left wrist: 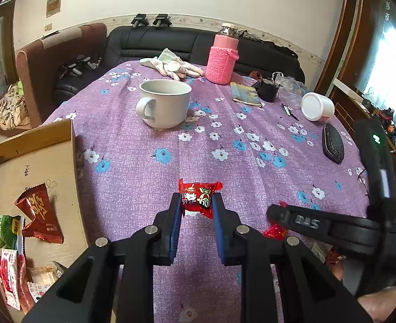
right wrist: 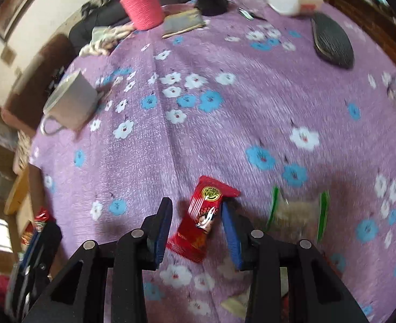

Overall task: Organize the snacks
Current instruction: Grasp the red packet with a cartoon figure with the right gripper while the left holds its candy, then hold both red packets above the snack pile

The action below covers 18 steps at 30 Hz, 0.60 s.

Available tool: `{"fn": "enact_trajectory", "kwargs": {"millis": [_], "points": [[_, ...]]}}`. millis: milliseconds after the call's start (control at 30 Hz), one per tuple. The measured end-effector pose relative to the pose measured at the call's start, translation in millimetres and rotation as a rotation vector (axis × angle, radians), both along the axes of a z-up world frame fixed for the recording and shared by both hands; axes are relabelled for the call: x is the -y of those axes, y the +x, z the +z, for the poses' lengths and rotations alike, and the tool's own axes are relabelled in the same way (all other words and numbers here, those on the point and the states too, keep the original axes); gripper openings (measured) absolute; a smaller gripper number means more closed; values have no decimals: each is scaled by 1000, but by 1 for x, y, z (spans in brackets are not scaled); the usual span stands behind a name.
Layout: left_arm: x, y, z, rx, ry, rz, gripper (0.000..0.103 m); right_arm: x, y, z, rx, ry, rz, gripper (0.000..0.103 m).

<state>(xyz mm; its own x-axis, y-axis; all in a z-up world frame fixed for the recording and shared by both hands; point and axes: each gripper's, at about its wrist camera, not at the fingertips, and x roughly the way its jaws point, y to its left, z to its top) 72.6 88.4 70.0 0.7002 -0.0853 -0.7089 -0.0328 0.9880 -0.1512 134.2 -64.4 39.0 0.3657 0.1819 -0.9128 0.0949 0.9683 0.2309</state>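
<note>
My left gripper (left wrist: 196,197) is shut on a small red snack packet (left wrist: 198,188), held just above the purple flowered tablecloth (left wrist: 144,161). A cardboard box (left wrist: 36,137) lies at the left with several snack packets in it, among them a dark red one (left wrist: 40,215). My right gripper (right wrist: 195,202) is shut on a longer red packet (right wrist: 202,215), gripped slantwise between the blue pads. In the left wrist view that gripper (left wrist: 273,212) reaches in from the right, with red wrapper showing under it. A clear packet with green edges (right wrist: 297,210) lies on the cloth to its right.
A white mug (left wrist: 165,102) stands mid-table. Behind it are pale gloves (left wrist: 171,64) and a pink knit-covered bottle (left wrist: 222,59). A white jar on its side (left wrist: 316,106) and a black oval case (left wrist: 332,142) lie at the right. A dark sofa runs behind the table.
</note>
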Motion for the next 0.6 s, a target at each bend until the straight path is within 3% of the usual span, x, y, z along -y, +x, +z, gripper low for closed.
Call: {"fn": "enact_trajectory", "kwargs": {"millis": [67,133,200,333,600], "points": [[-1,0,0,-1,-1,-2,21,-2,-5,1,13,-27,30,40],[-1,0,0,-2,-3,-3,21,-3,-9,0,33,-72,60,25],[0,-1,0,0,-3,-7,21,2,-15,-1,50,-69,71,22],[2,-1,0,3,-6,-18,21,23,-33,0,73,56,77,22],[15,-7,4,53,-26,-93,21,51,-78,12,268,181,99,22]]}}
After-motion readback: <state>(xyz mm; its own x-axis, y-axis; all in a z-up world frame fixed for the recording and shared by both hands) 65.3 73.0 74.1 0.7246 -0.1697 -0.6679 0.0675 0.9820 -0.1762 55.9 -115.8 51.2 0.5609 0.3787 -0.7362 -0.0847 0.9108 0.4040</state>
